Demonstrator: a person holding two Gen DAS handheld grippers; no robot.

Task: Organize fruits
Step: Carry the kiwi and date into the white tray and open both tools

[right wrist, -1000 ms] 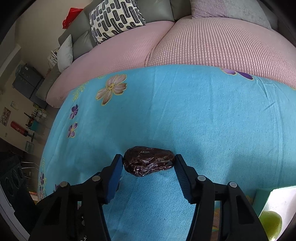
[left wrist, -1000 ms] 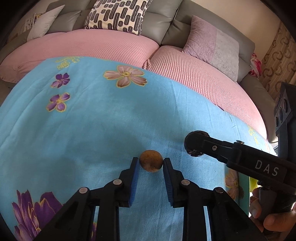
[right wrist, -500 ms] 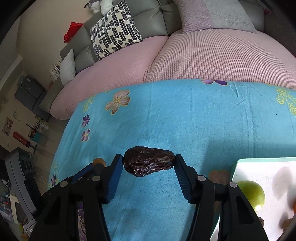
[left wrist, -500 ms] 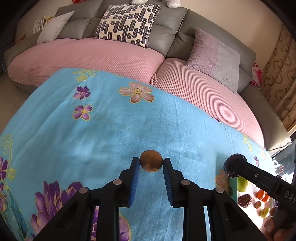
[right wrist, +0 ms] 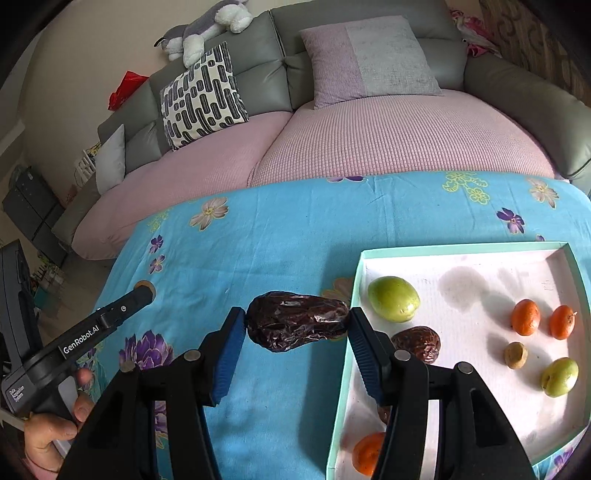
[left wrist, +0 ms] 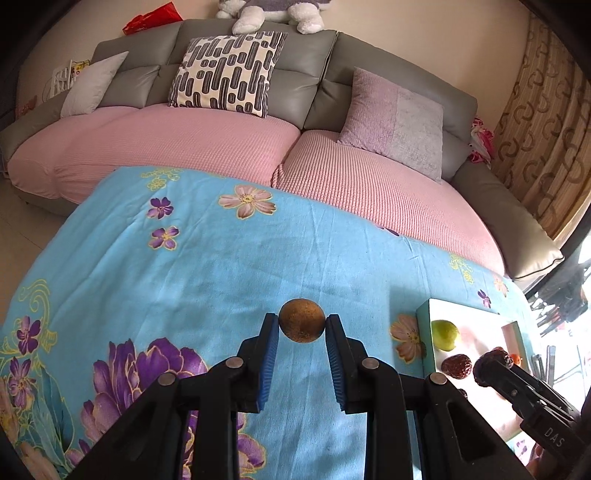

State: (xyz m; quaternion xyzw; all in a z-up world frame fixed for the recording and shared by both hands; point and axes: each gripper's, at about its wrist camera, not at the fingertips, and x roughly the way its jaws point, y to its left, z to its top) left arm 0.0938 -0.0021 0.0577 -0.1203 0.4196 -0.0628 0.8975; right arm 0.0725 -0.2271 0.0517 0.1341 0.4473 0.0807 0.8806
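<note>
- Left matte black two-finger plastic gripper [left wrist: 302, 328]: angular linkage arms, ribbed blue rubber pads [left wrist: 270, 360] lining the inner faces of both fingers, round silver pivot rivets [left wrist: 234, 363].
- Right matte black two-finger plastic gripper [right wrist: 297, 325]: same build, blue ribbed pads [right wrist: 228, 363], silver rivets [right wrist: 192, 356].
- White lettering: "GenRobot.AI" on the left one's side, "DAS" on the right one's.
- A bare hand [right wrist: 55, 432] on the black handle.

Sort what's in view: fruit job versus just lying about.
Job:
- left claw, shut on brown fruit
- right claw, shut on dark date
- tray
- green fruit
- oranges

Lying about:
- patterned pillow
- plush toy
- blue cloth
</note>
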